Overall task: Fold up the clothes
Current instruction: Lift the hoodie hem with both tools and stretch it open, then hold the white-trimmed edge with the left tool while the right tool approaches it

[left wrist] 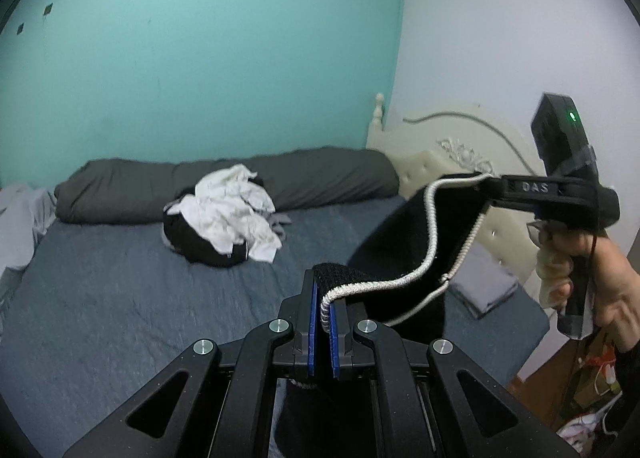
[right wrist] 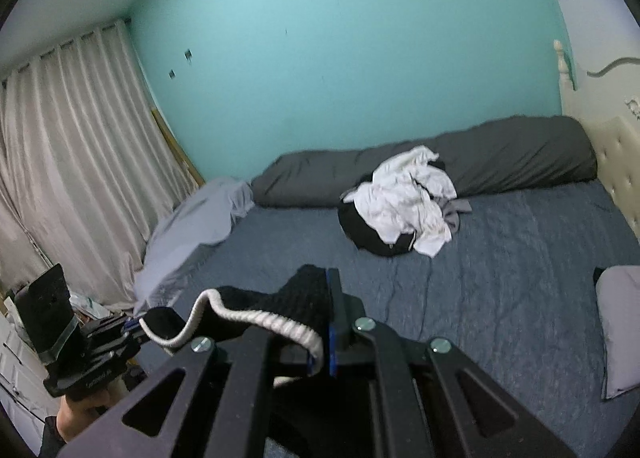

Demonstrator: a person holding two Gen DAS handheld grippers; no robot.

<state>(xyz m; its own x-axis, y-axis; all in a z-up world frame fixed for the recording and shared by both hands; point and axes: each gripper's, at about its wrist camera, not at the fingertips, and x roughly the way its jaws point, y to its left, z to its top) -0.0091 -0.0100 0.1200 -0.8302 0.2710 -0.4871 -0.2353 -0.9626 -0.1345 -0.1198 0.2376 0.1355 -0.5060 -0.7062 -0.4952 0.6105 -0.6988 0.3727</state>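
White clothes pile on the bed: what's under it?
A black garment lies under the white clothes, with a grey piece poking out beside it. How far either extends beneath the pile is covered.

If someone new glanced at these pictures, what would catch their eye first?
Probably the black garment with white trim, stretched in the air between the left gripper and right gripper, both shut on its edge. Next, the heap of white and black clothes mid-bed, before the grey bolster.

Wall [right wrist: 340,58]: teal.
Curtain [right wrist: 68,162]: pale, pleated, left.
Headboard [left wrist: 448,162]: cream, carved.
Bolster [right wrist: 500,154]: dark grey, along wall.
Bed [right wrist: 500,250]: blue sheet.
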